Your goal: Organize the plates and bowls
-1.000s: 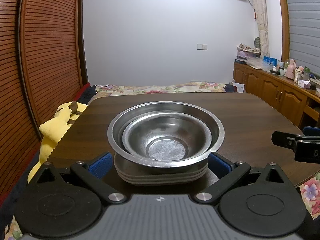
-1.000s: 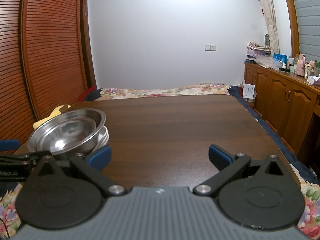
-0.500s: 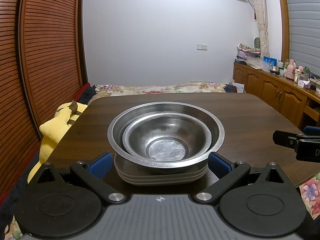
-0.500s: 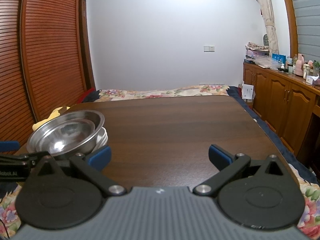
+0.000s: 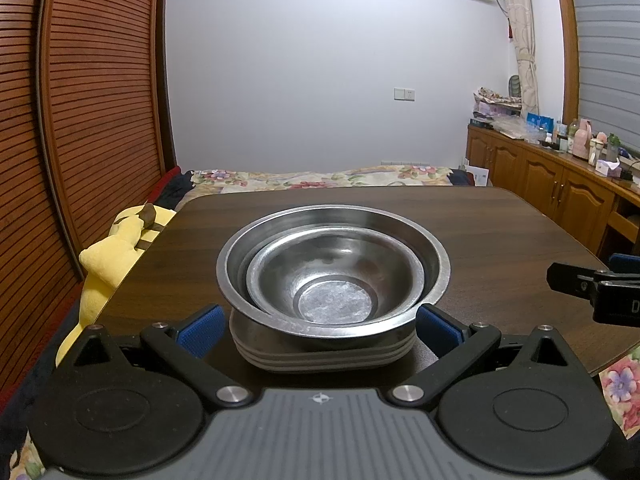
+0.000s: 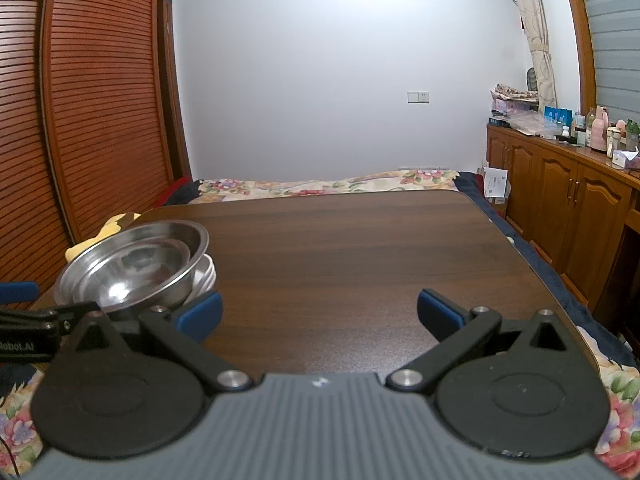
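Soft, even indoor light fills both views, and the white wall [image 5: 320, 80] takes a bluish cast. The nested steel bowls [image 5: 334, 276] carry dull highlights, brighter in the right wrist view. The dark table [image 6: 360, 248] shows a faint sheen. Fisheye distortion bows the slatted doors [image 5: 80, 120] and darkens the corners. The close gripper bodies look slightly soft.

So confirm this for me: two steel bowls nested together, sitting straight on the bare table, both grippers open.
Not on the bare table: the left wrist view shows the nested steel bowls resting on a stack of plates. The left gripper and right gripper are open.
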The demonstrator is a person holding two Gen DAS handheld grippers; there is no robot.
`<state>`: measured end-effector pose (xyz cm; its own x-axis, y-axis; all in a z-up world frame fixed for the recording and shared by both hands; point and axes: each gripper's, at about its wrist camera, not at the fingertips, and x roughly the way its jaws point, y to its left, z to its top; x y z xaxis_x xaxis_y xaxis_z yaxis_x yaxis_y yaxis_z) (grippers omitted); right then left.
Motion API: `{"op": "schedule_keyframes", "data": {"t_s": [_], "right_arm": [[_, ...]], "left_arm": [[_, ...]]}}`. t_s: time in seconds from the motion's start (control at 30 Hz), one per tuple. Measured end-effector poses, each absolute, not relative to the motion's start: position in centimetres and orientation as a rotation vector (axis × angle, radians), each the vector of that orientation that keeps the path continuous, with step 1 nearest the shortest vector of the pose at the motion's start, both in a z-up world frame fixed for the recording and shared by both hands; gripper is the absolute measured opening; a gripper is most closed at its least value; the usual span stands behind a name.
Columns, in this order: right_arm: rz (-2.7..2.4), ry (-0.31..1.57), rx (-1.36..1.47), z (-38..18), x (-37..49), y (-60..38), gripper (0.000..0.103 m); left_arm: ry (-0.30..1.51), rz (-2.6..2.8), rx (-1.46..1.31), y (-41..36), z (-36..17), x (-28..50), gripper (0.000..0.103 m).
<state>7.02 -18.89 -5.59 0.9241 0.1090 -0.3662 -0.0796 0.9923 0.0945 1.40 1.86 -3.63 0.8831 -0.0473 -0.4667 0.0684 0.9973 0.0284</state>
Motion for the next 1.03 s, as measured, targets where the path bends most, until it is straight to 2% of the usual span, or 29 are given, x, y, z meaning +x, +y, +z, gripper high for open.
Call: {"op": "schedule_keyframes", "data": {"t_s": [1.03], "right_arm": [[0.097,0.385,0.085,-5.58,7.06,-18.82,0.103]], "left_arm": [[0.486,-0.063,0.047,1.95,-3.44,1.44,0.103]]}}
